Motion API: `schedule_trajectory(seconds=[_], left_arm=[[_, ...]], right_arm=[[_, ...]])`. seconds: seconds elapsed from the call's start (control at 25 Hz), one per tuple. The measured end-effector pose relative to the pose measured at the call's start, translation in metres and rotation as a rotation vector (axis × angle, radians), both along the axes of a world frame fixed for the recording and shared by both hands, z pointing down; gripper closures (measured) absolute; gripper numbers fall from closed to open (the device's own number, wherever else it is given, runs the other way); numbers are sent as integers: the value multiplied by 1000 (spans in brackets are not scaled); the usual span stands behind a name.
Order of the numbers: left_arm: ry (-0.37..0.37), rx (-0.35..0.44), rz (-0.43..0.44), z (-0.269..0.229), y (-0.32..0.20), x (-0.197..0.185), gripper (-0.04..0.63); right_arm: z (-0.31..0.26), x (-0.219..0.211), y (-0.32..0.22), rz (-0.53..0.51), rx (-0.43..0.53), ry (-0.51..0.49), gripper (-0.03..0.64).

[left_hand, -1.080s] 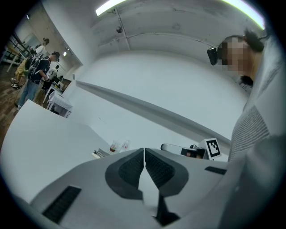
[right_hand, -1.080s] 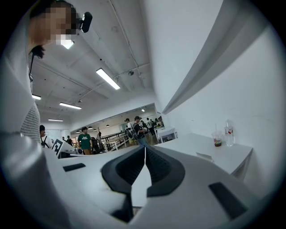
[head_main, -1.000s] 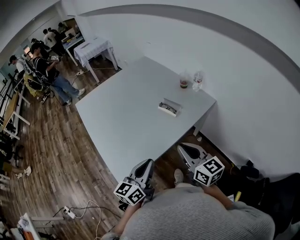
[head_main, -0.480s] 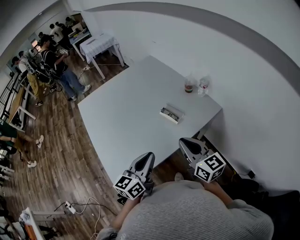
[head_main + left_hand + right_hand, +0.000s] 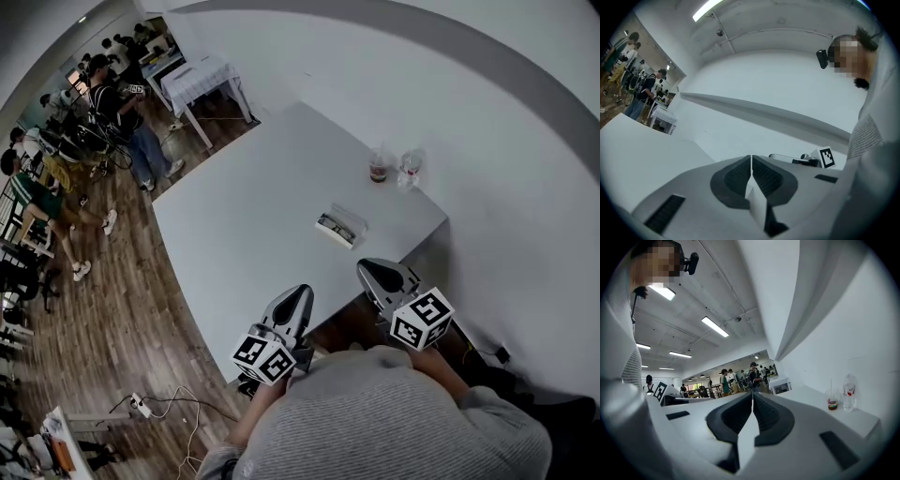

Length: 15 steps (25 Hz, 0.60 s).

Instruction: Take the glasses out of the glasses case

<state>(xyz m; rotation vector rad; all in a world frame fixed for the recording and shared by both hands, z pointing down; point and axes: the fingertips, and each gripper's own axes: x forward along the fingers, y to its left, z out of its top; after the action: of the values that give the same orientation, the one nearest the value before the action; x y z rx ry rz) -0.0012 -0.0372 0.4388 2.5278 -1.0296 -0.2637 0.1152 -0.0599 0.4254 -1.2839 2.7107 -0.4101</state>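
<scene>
Both tools are empty and well short of the work. The grey left tool (image 5: 298, 292) has its ribbed jaws pressed together with nothing between them, and so does the grey right tool (image 5: 371, 268). Both hang just off the near edge of the large white rectangular table (image 5: 244, 225). The small pale oblong glasses case (image 5: 340, 226) lies towards the table's right side, well apart from both tools.

Risks, as judged:
- A tool arriving with its jaws together would probably shove the light case across the smooth top rather than take hold of it.
- If neither tool steadies the case, it may drag along with the glasses.
- A clear plastic cup with dark contents (image 5: 379, 169) and a clear plastic bottle (image 5: 410, 167) stand beyond the case, so an overshoot could tip them.

Not determinable:
- The case is too small to show whether its lid is raised.
- The glasses cannot be made out.
- Neither gripper view shows the case.
- The person's grey-clad body covers both hands.
</scene>
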Motion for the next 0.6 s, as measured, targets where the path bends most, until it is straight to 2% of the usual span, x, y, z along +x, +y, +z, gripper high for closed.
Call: schedule_trajectory(seconds=[0.24,0.44,0.6], left_arm=[[-2,-27,-4,10,-6,-1,575],[-8,-39,-30,12,-19,-18,575],[4,-53,-51,13,-27,-23,575]], right_arm=[[11,-4,-12,-23,-10,54,603],[12,-16,-26,-42,-6,75,603],[24,-21,-28,-67,-41,89,603]])
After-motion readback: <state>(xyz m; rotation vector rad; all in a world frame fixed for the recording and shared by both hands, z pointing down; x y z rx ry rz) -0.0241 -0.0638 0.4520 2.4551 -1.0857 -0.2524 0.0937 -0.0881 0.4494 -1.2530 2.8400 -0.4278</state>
